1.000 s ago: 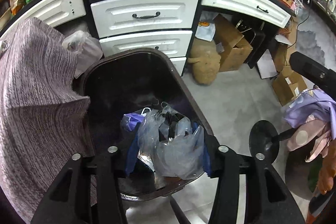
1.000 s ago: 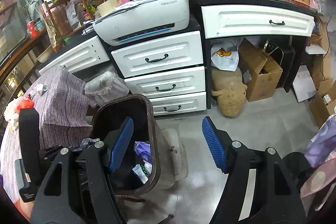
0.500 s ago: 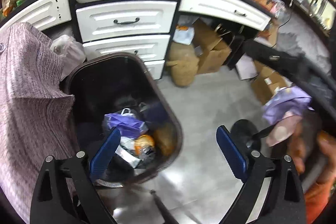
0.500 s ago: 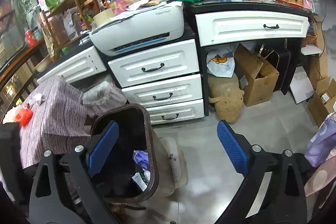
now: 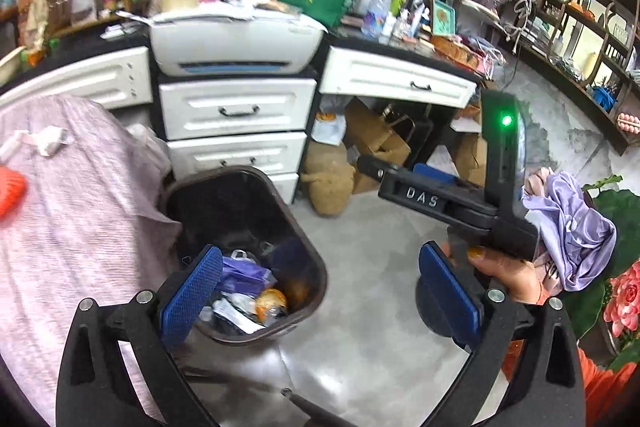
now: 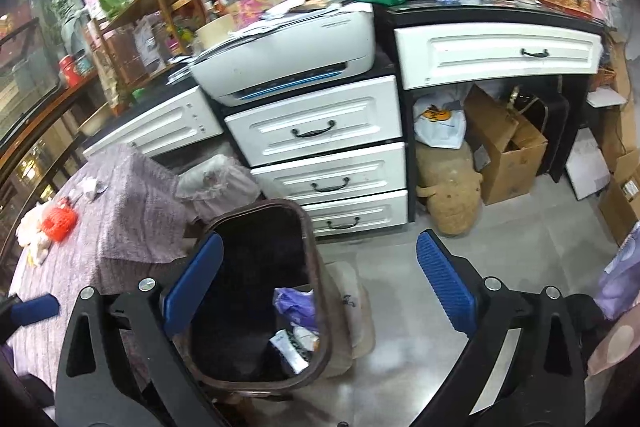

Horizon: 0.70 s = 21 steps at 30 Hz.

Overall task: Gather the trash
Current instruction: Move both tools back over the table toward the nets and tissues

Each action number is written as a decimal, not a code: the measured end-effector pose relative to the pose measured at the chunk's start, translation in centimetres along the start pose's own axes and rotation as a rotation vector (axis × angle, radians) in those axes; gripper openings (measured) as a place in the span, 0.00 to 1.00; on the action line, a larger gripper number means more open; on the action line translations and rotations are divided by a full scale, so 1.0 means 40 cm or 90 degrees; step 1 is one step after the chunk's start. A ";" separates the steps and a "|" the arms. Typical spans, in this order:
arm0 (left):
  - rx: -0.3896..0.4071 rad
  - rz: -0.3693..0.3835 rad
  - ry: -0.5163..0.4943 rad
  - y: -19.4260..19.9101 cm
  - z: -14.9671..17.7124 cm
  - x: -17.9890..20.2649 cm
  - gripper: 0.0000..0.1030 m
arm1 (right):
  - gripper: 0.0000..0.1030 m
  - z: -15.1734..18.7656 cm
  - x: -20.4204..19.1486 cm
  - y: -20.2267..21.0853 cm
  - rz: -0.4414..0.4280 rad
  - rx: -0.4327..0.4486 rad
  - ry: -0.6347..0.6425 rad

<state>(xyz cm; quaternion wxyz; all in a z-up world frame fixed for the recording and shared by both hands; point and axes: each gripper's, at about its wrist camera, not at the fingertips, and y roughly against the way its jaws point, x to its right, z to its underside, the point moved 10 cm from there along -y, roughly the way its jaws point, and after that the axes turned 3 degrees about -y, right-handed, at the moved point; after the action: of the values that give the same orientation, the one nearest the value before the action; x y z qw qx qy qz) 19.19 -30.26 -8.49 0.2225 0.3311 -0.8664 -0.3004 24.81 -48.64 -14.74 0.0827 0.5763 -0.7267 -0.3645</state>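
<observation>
A dark brown trash bin stands on the floor beside the cloth-covered table; it also shows in the right wrist view. Inside lie a purple bag, wrappers and an orange piece. My left gripper is open and empty, raised above the bin's near rim. My right gripper is open and empty, above the bin and the floor; its body shows in the left wrist view, held by a hand. On the table lie a red-orange item and white scraps.
A white drawer unit with a printer on top stands behind the bin. Cardboard boxes and a tan plush toy sit under the desk. A covered stool stands by the table. Purple cloth hangs at right.
My left gripper opened and let the clear plastic bag fall into the bin, then rose and pulled back. My right gripper opened wider and lifted a little.
</observation>
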 end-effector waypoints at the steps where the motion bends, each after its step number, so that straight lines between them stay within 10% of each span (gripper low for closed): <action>1: 0.004 -0.004 0.003 0.010 -0.001 -0.011 0.95 | 0.93 0.005 -0.022 -0.002 -0.009 -0.004 0.009; 21: 0.068 -0.163 0.166 0.275 0.101 -0.416 0.95 | 0.93 0.095 -0.504 -0.018 -0.194 -0.062 0.177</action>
<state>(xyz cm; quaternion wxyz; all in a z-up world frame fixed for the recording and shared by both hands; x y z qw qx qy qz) 23.33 -10.39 -7.18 0.2745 0.4862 -0.7959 -0.2343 29.81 -28.93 -11.89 0.1538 0.7197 -0.5942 -0.3245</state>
